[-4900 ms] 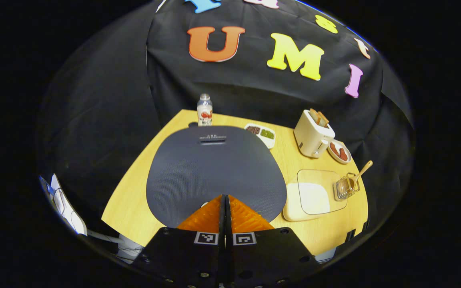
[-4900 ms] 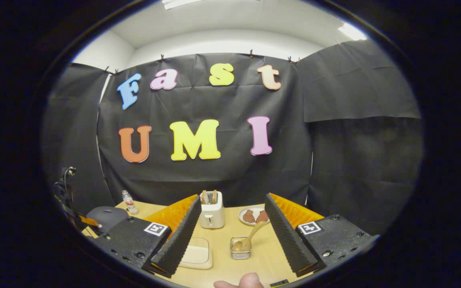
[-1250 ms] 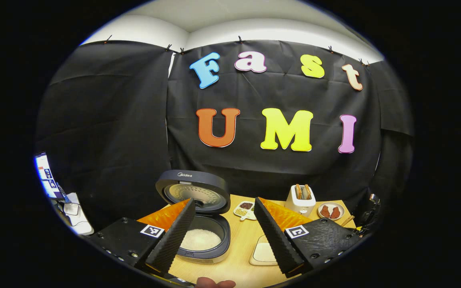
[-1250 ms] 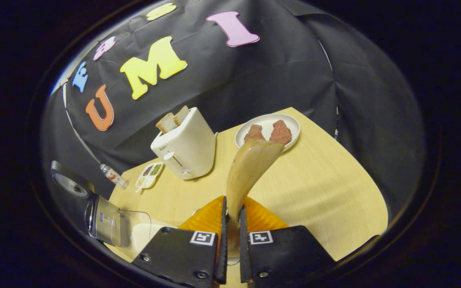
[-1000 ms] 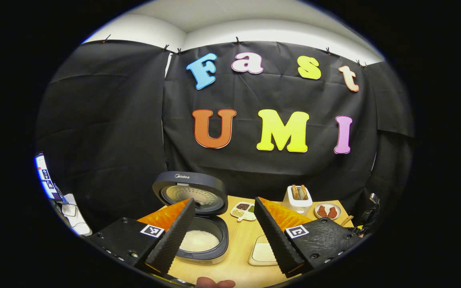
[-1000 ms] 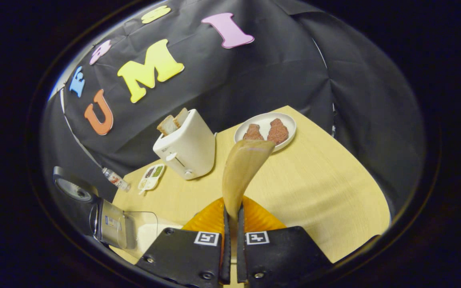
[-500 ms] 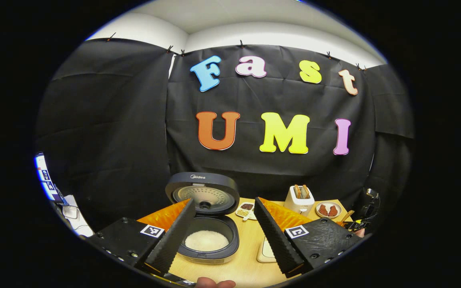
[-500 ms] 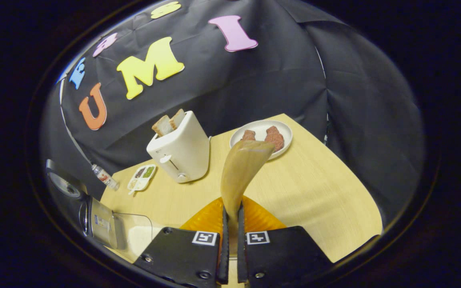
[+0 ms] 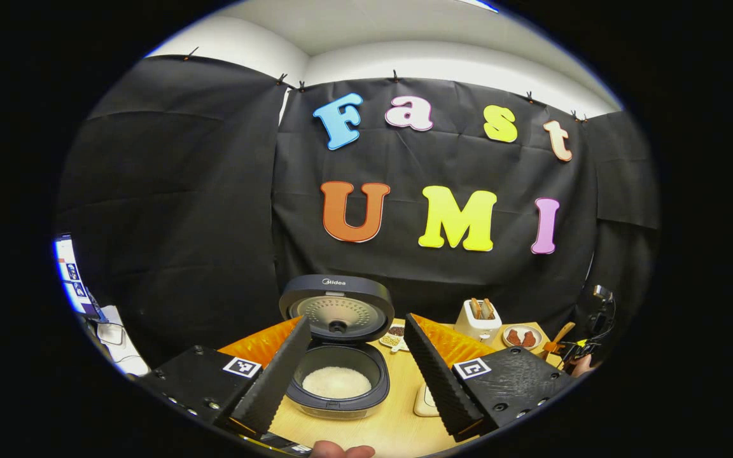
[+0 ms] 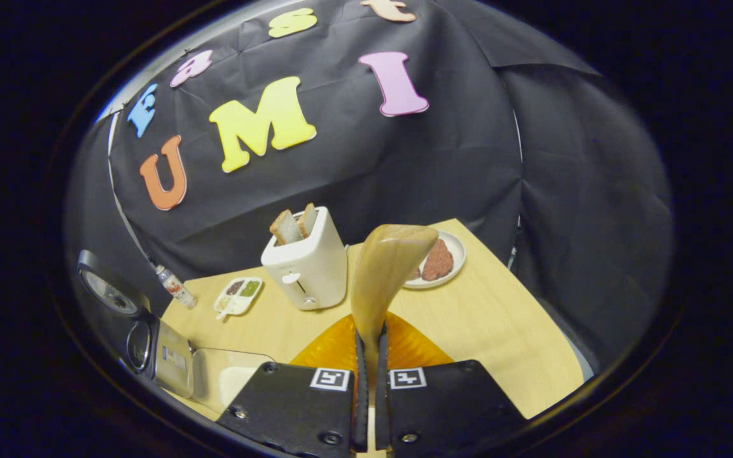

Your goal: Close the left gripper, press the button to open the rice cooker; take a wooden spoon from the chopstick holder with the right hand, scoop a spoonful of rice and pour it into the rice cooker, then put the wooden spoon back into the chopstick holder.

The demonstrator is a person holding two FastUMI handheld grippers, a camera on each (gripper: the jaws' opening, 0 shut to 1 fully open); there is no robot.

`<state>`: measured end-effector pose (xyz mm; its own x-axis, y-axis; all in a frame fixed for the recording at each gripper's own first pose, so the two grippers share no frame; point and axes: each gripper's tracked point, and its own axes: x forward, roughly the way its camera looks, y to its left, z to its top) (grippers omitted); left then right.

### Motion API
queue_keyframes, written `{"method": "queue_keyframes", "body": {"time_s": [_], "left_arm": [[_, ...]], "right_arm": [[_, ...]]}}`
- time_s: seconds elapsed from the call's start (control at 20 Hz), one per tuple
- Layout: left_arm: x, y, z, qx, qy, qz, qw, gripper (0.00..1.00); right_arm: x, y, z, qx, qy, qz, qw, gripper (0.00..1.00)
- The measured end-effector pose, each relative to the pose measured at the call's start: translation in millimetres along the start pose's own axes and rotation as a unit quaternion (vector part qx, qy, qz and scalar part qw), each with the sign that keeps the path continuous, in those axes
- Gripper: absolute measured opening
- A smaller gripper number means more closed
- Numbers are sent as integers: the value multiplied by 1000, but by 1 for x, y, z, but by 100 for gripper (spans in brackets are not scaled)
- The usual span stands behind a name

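Note:
The rice cooker (image 9: pixel 340 388) stands open, its lid (image 9: pixel 337 310) raised, with white rice in the pot. My left gripper (image 9: pixel 357 326) hovers before it, open, with nothing between the fingers. My right gripper (image 10: pixel 369 335) is shut on the handle of the wooden spoon (image 10: pixel 387 267), whose bowl points up and away over the table. The spoon's bowl looks bare. A clear container of white rice (image 10: pixel 230 376) lies at the lower left of the right gripper view, beside the rice cooker (image 10: pixel 126 304). Far right in the left gripper view, the other gripper holds the wooden spoon (image 9: pixel 559 333).
A white toaster (image 10: pixel 307 262) with bread slices stands at the back, a plate (image 10: pixel 452 249) with meat pieces to its right. A small divided dish (image 10: pixel 238 295) and a bottle (image 10: pixel 174 286) sit toward the cooker. A thumb (image 9: pixel 341 450) shows at the bottom edge.
The left gripper's view has swung so the open cooker sits more centred between its fingers. The right gripper, still shut on the spoon, has tilted and drawn back from the toaster and plate.

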<state>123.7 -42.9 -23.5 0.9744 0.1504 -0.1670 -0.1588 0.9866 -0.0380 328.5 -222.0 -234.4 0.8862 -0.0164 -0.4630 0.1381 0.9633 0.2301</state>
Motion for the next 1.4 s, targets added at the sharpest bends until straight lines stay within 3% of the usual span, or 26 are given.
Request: {"method": "queue_keyframes", "body": {"time_s": [0.25,0.5,0.8,1.0,1.15,1.4], "left_arm": [[2,9,3,12,-11,-21,1000,94],[0,38,7,6,-20,-25,999,95],[0,79,1,14,-11,-21,1000,95],[-2,104,-10,20,10,-21,1000,95],[-4,118,-18,24,25,-16,999,95],[-7,130,-27,33,46,-16,998,95]], "right_arm": [[-48,39,40,-19,-44,0,999,9],[-73,112,34,-33,-53,28,998,9],[-60,168,-30,-53,-24,23,998,7],[-30,164,-84,-88,4,-22,996,9],[-11,161,-116,-157,2,-62,986,9],[3,168,-145,-245,-14,-91,965,9]]}}
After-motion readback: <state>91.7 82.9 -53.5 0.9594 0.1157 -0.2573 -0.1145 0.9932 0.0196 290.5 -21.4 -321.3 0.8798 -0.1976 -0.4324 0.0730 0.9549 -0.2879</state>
